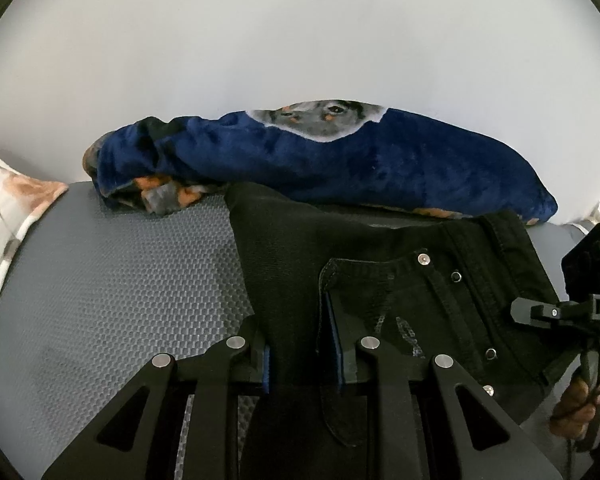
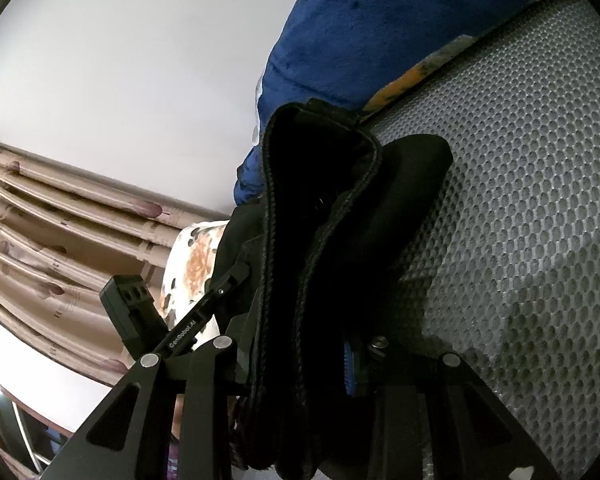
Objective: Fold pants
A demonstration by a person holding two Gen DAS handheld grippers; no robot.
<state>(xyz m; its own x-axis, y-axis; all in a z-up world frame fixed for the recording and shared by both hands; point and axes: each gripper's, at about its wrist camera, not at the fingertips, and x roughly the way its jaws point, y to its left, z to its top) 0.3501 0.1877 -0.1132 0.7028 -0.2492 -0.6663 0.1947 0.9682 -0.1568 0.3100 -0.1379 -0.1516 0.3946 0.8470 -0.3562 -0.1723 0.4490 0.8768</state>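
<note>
The black jeans (image 1: 380,280) lie on a grey honeycomb-mesh mattress (image 1: 120,280), just in front of a rumpled blue blanket (image 1: 340,152). The left tool (image 1: 302,356) pinches a fold of denim; the right tool (image 2: 300,360) clamps the bunched waistband, lifting it.

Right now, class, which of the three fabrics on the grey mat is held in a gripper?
The black pants, clamped in the left gripper; the blue blanket and floral pillow lie untouched.
</note>
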